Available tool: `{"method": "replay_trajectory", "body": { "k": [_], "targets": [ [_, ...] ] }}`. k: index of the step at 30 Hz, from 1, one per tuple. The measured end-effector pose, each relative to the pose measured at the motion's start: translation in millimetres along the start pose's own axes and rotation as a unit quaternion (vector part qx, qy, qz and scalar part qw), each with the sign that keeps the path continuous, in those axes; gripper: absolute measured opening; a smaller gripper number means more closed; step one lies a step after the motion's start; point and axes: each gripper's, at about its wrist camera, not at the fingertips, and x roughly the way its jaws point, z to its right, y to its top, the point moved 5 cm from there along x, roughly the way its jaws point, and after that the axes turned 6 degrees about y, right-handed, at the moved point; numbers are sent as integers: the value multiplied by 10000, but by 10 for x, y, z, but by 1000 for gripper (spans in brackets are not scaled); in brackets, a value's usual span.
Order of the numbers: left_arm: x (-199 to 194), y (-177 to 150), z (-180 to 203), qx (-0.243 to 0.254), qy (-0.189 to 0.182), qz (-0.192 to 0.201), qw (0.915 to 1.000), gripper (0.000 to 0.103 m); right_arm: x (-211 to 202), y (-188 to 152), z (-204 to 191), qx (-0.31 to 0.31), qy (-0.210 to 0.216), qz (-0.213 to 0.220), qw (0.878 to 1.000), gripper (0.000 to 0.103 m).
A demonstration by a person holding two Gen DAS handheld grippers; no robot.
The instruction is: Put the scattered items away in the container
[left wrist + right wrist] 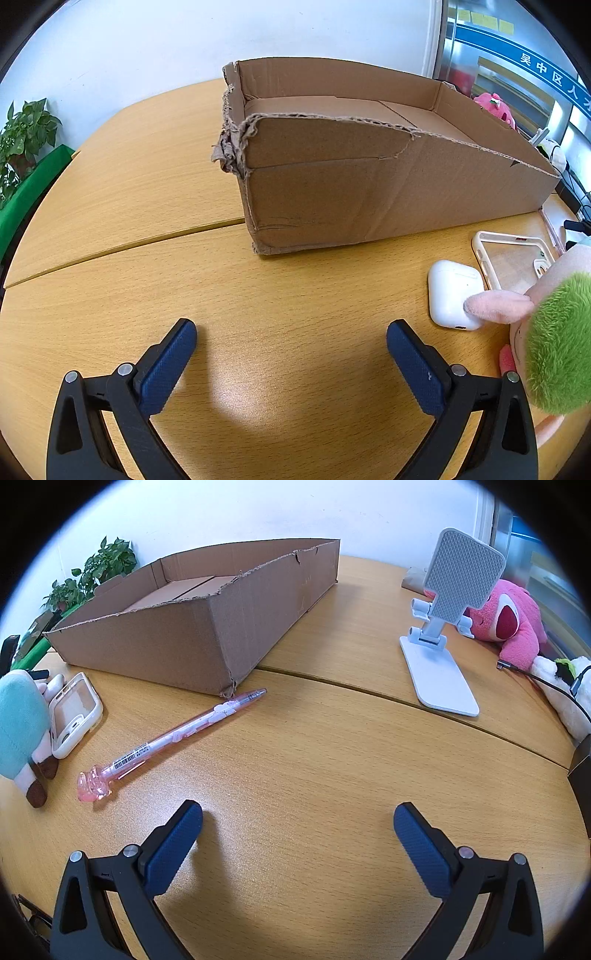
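- The cardboard box sits in the middle of the wooden table, its near wall torn low and ragged. From what I can see of its floor, nothing has gone in yet, so the tidying looks barely begun, if at all.
- Left of the box there is only bare tabletop, with a potted plant beyond the table's edge.
- The left gripper hangs low over the table in front of the box, jaws spread wide with nothing between them.
- To the right of the box's front corner lies a white earbud case, and just beside it a clear phone case. A plush toy with green fuzz crowds against both; its pink arm rests on the earbud case.
- Further right, a pink pen lies flat, its tip close to the box's other front corner.
- The right gripper hovers over open table in front of that corner, jaws likewise released and empty.
- Well right of the box stand a white phone stand and, behind it, a pink plush bear.
- Everything loose is still outside the box; the pen looks like the easiest reach for the right gripper, the earbud case for the left.
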Motion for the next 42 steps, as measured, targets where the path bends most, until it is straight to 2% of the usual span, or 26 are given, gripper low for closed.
{"method": "replay_trajectory", "body": {
  "k": [12,19,22,25,27,30,32,34,36,38,42],
  "targets": [
    [-11,26,38,-4,3,0,10000,103,5,8,-5,152,-113,16,9998,103],
    [18,58,29,-177,133,-15,9998,103,-75,-57,-23,505,-418,-33,9978,102],
    [13,42,35,-267,196,-19,9995,103,-462,-31,-157,703,-571,450,9949,102],
    [14,42,53,-287,222,-18,9993,103,-1025,132,-481,803,-385,1136,9895,102],
    [-11,19,35,-293,282,-25,9992,103,-1329,272,-833,674,-175,1510,9861,102],
    [-221,-4,-58,-481,606,152,9969,103,-1514,436,-1399,379,56,1846,9821,102],
    [-535,42,-69,-606,616,477,9951,103,-1448,509,-1664,386,172,1884,9812,102],
    [-920,105,-6,-732,345,816,9934,103,-1263,540,-1893,536,324,1773,9822,102],
    [-1155,131,134,-779,-39,975,9922,103,-1033,550,-2064,756,528,1580,9831,102],
    [-1216,118,334,-711,-409,923,9923,103,-815,515,-2205,913,773,1337,9838,102],
    [-984,46,774,-662,-1130,485,9902,103,-528,454,-2366,973,836,974,9869,102]
  ]
}}
